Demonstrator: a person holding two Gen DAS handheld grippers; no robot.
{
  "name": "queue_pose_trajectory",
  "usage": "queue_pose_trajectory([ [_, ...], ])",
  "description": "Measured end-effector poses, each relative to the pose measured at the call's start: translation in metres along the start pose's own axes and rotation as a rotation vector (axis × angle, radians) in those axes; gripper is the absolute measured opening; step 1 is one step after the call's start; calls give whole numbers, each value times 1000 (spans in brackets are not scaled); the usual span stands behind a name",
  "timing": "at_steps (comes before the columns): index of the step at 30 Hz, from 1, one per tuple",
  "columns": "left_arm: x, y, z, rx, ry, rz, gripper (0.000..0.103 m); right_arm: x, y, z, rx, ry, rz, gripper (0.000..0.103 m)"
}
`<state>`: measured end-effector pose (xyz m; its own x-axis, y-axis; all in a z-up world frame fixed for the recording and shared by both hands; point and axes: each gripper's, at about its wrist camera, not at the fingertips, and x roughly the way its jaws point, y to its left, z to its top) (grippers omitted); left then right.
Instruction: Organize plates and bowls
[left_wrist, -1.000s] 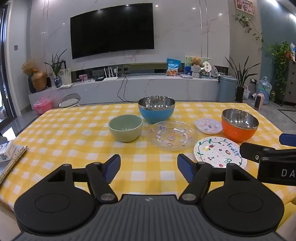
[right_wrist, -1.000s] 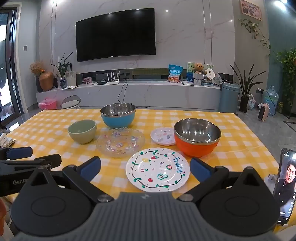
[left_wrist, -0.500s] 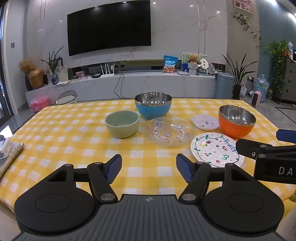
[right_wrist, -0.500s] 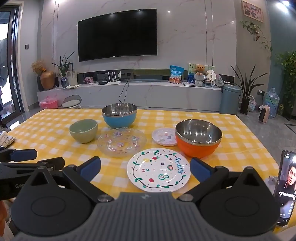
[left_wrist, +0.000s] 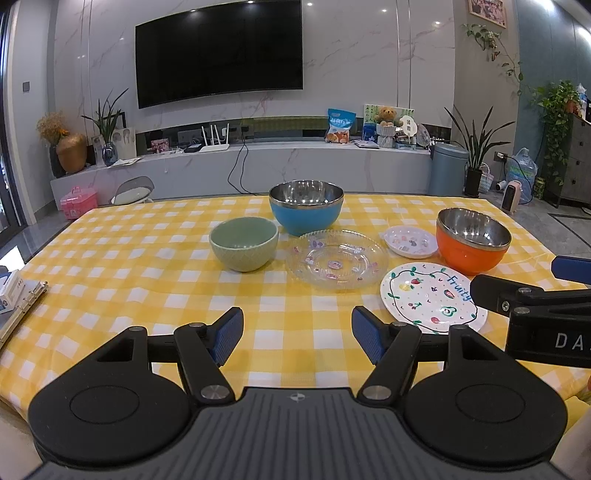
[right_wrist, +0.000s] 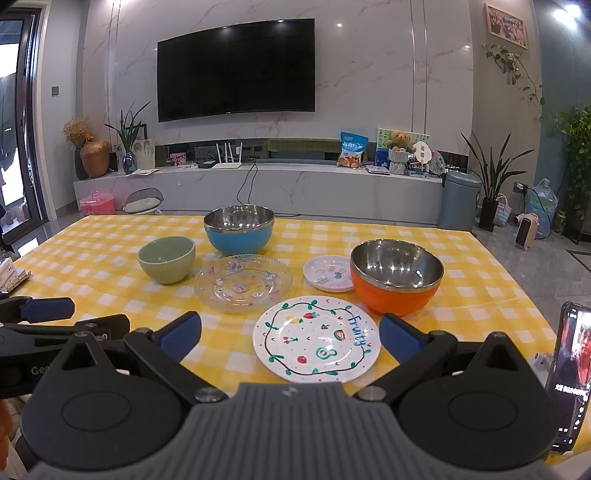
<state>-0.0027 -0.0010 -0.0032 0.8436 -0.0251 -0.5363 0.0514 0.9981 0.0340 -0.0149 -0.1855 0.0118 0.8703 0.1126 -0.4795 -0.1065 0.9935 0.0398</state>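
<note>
Crockery lay spread over the yellow-checked bench (left_wrist: 110, 266), none of it stacked yet. Both tongs hung above the near edge with their jaws wide and nothing held: the left tongs (left_wrist: 297, 334) faced bare cloth, and the right tongs (right_wrist: 290, 334) straddled the white "Fruity" plate (right_wrist: 316, 339) without touching it, likely lined up as the first pick. Just beyond that plate sat the clear glass plate (right_wrist: 243, 282) to the left and the small pink plate (right_wrist: 327, 273) to the right, all three flat and apart from one another. Three bowls stood upright around them: the green ceramic bowl (right_wrist: 167, 258) at the left, the blue steel-lined bowl (right_wrist: 239, 234) at the far middle, and the orange steel-lined bowl (right_wrist: 396, 280) at the right, close beside the small pink plate. Because the plates differ in width, stacking would probably go smallest on top. A phone (right_wrist: 569, 373) leaned at the near right edge, out of the working area.
</note>
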Motion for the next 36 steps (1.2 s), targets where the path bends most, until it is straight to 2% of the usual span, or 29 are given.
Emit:
queue_pose_trajectory([
  [36,2,0,-3,-3,7,-2,79,1,1,-1,-5,-1,-2,100],
])
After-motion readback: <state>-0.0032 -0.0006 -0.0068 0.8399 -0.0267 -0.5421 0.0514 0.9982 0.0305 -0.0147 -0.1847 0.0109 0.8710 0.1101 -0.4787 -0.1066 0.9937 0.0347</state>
